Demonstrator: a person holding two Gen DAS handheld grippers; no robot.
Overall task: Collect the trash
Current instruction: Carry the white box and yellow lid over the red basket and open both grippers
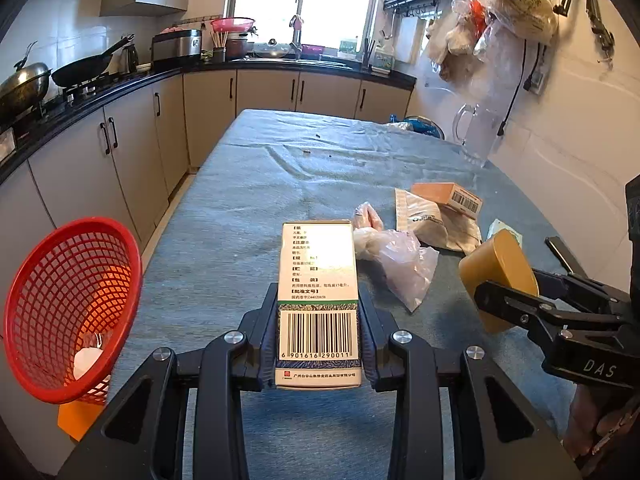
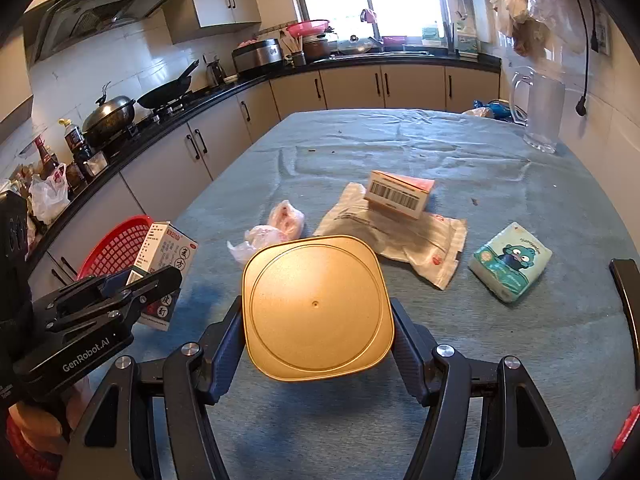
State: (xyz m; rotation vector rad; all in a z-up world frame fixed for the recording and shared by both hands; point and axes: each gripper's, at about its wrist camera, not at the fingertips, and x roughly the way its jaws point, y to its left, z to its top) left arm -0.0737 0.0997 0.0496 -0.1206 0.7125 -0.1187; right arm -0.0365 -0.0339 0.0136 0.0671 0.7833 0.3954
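Observation:
My left gripper is shut on a white medicine box with a barcode, held above the blue tablecloth; it also shows in the right wrist view. My right gripper is shut on a golden square container, seen from the left wrist view at the right. A red mesh basket hangs at the table's left edge with white trash inside. On the table lie a crumpled pink plastic bag, a flat white pouch, an orange barcoded box and a tissue pack.
The table has a wrinkled blue cloth. A clear plastic jug stands at the far right by the wall. Kitchen counters with a wok and pots run along the left and back. A dark chair back is at the right edge.

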